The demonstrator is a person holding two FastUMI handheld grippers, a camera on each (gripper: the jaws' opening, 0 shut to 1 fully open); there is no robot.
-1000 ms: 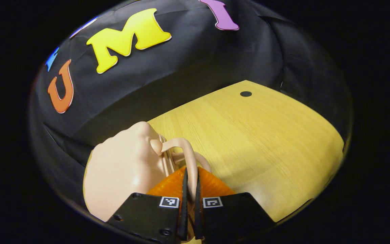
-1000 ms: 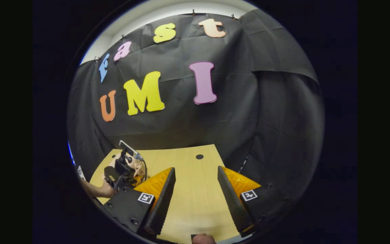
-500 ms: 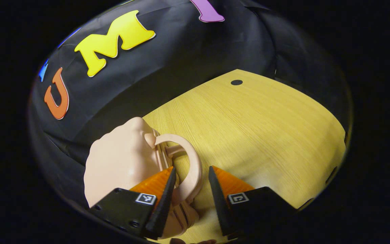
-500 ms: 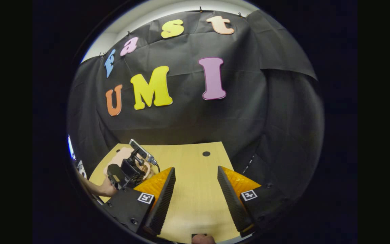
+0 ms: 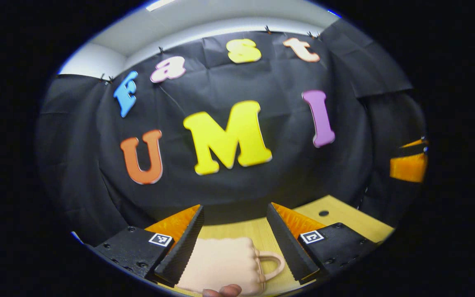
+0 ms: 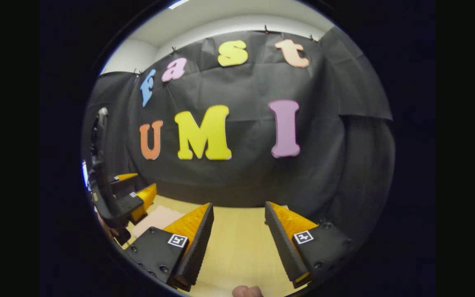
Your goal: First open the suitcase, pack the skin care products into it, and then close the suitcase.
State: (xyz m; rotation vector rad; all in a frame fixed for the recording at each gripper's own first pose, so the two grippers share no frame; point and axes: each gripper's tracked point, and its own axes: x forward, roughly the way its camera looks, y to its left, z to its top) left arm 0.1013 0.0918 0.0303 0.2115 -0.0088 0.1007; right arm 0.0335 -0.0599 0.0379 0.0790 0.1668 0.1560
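A small pale pink suitcase (image 5: 221, 264) lies shut and flat on the wooden table (image 5: 344, 218), its loop handle (image 5: 272, 264) pointing right. My left gripper (image 5: 234, 207) hangs open above it, fingers apart on either side, touching nothing. In the right gripper view the same suitcase (image 6: 155, 218) shows as a pale patch at lower left, with the left gripper (image 6: 136, 187) over it. My right gripper (image 6: 238, 204) is open above bare table (image 6: 241, 247), with nothing between its fingers. It also appears at the far right of the left gripper view (image 5: 410, 154).
The black cloth wall (image 5: 221, 194) stands close behind the table's far edge. A small dark hole (image 5: 323, 213) marks the tabletop at the right. A person's fingertip (image 5: 223, 292) shows at the bottom edge.
My left gripper opened off the suitcase handle, then rose and tilted up toward the wall. The suitcase now lies flat below it. The right gripper also tilted upward and stayed open.
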